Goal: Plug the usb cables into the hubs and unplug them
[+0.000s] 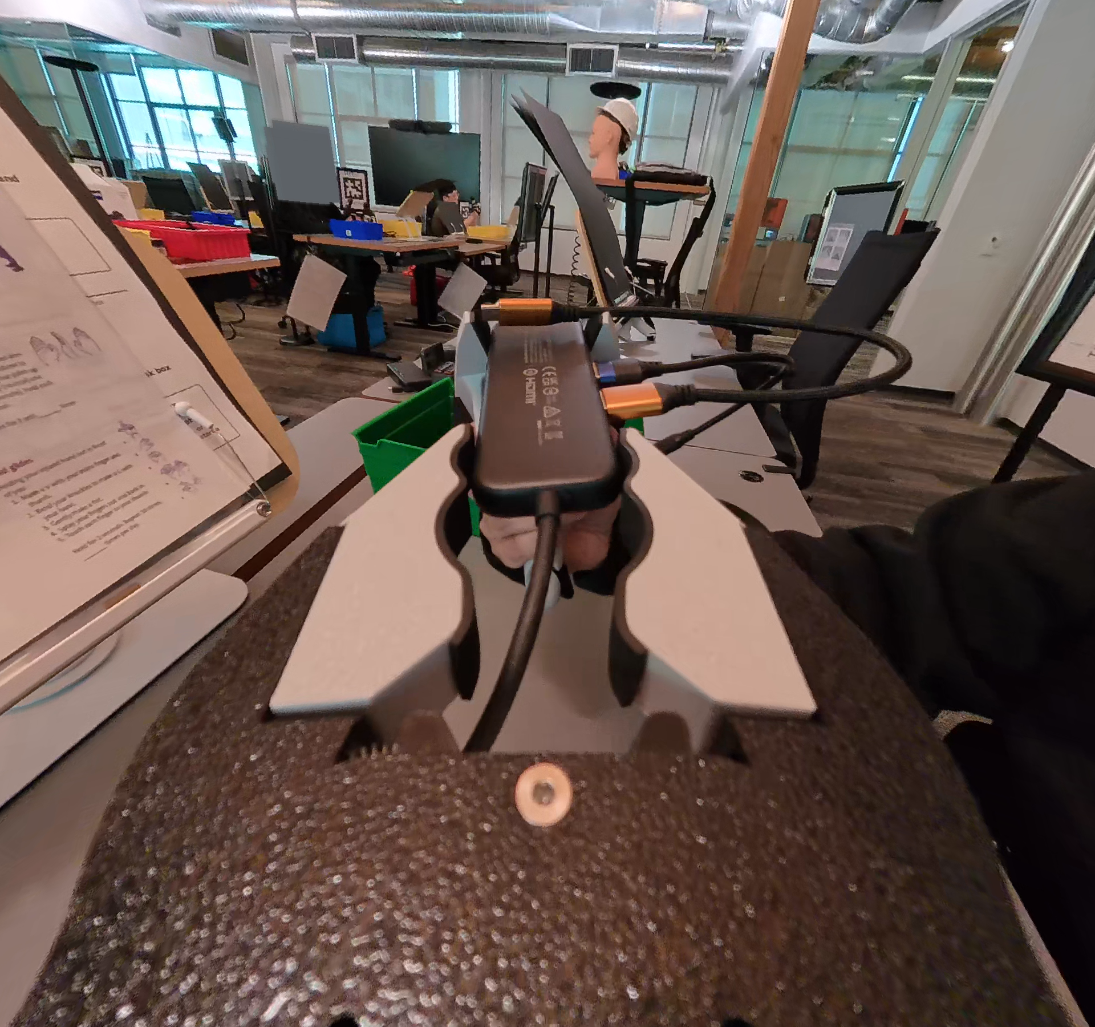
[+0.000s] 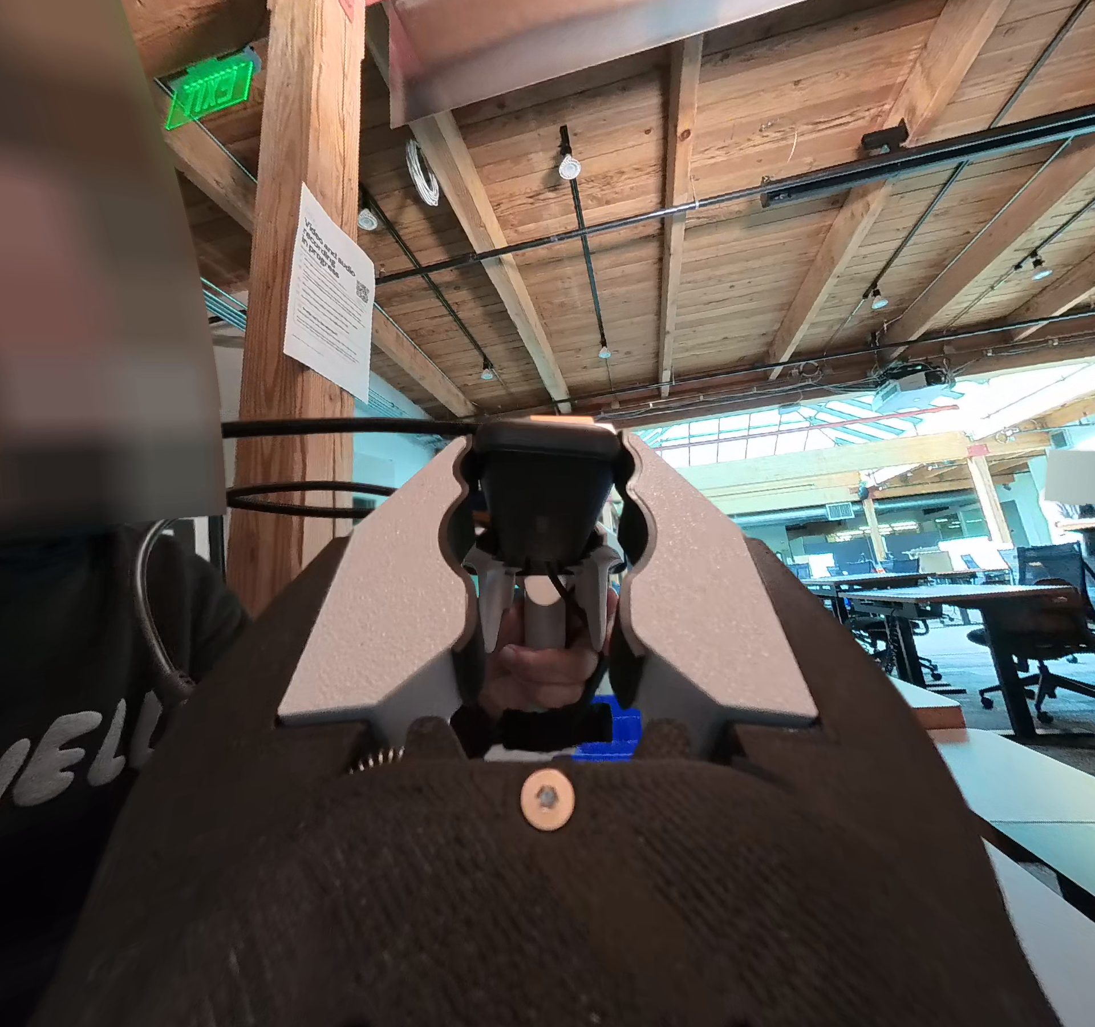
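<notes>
A dark slim USB hub point(image 1: 545, 406) is held in the air between both grippers. My left gripper point(image 1: 545, 459) is shut on its near end, where the hub's own black lead point(image 1: 533, 583) hangs down. The right gripper's grey fingers point(image 1: 472, 364) clamp the far end. An orange plug point(image 1: 631, 400) and a blue-ringed plug point(image 1: 616, 371) sit in the hub's right side. Another orange plug point(image 1: 524, 311) lies loose across the far end. In the right wrist view my right gripper point(image 2: 545, 453) is shut on the hub point(image 2: 545, 489), and black cables point(image 2: 332, 426) run off to the left.
A green bin point(image 1: 409, 435) stands on the grey table point(image 1: 740, 465) below the hub. A paper sheet on a stand point(image 1: 118, 406) is close on the left. A black chair point(image 1: 841, 311) is behind. A person's dark sleeve point(image 1: 977, 613) is at the right. A wooden post point(image 2: 296, 346) rises at the left.
</notes>
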{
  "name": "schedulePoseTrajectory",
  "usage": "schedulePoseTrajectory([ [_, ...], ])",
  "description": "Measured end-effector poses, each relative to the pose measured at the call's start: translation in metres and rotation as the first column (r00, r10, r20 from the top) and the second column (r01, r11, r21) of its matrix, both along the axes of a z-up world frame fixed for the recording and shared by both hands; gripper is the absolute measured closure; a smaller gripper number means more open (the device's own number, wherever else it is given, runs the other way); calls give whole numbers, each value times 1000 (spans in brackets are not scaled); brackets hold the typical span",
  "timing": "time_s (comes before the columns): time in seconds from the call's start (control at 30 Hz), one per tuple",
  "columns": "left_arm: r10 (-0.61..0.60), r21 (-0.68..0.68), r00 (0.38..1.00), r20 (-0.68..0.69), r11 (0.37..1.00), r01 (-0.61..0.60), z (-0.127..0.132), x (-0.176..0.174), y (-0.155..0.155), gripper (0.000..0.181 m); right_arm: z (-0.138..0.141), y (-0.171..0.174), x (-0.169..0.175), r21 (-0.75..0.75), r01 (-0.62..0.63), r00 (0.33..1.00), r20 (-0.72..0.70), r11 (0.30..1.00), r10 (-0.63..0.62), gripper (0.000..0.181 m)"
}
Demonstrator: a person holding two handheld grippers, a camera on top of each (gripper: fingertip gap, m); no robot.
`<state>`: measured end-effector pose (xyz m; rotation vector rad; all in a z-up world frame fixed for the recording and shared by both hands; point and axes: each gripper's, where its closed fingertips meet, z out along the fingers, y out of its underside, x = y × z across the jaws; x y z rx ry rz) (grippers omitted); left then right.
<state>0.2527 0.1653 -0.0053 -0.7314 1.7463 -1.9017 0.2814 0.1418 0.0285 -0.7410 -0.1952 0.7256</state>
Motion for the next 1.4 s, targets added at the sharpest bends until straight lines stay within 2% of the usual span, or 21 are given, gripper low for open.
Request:
schedulePoseTrajectory([
  [0.1, -30, -20, 999, -14, 999, 30, 1, -3, 0, 137, 0, -2, 0, 9, -5, 1000, 1, 1000, 5, 136],
  [0.33, 5, -22, 1000, 21, 1000, -5, 8, -2, 4, 136, -4, 0, 0, -1, -6, 1000, 6, 1000, 6, 136],
  [0.4, 35, -32, 999, 34, 999, -34, 10, 0, 10, 136, -9, 6, 2, -57, 19, 1000, 25, 998, -17, 136],
  [0.47, 122, 27, 990, 70, 992, -124, 9, 5, 19, 136, -20, 17, 11, -153, 87, 996, 34, 984, -83, 133],
  [0.57, 305, 139, 936, 176, 934, -330, 13, 12, 41, 136, -34, 18, 43, -253, 252, 967, 43, 934, -250, 130],
  [0.7, 448, 320, 834, 321, 778, -541, 10, 17, 63, 136, -36, -9, 103, -354, 408, 888, -63, 842, -456, 121],
  [0.73, 467, 351, 812, 350, 738, -576, 9, 19, 66, 136, -36, -15, 112, -389, 443, 866, -49, 808, -498, 119],
  [0.83, 505, 375, 758, 413, 665, -646, 9, 24, 71, 135, -29, -19, 95, -442, 513, 850, 140, 736, -508, 112],
  [0.9, 539, 346, 721, 436, 639, -687, 11, 27, 76, 135, -23, -10, 64, -445, 546, 838, 301, 710, -455, 122],
  [1.0, 597, 294, 652, 468, 591, -751, 16, 27, 87, 135, -20, 19, 19, -386, 642, 744, 521, 663, -417, 130],
  [1.07, 615, 260, 621, 487, 577, -775, 20, 26, 90, 136, -26, 39, 6, -384, 697, 688, 596, 605, -414, 137],
  [1.17, 626, 220, 590, 510, 568, -793, 22, 25, 90, 136, -32, 58, -12, -369, 699, 673, 628, 612, -390, 148],
  [1.23, 625, 195, 586, 516, 581, -790, 22, 26, 86, 136, -32, 63, -7, -388, 708, 682, 594, 590, -427, 154],
  [1.3, 622, 181, 596, 509, 599, -780, 20, 28, 81, 136, -31, 65, -6, -401, 687, 708, 557, 606, -435, 156],
  [1.4, 622, 168, 607, 495, 617, -769, 17, 30, 78, 136, -28, 65, 2, -396, 696, 708, 516, 598, -482, 158],
])
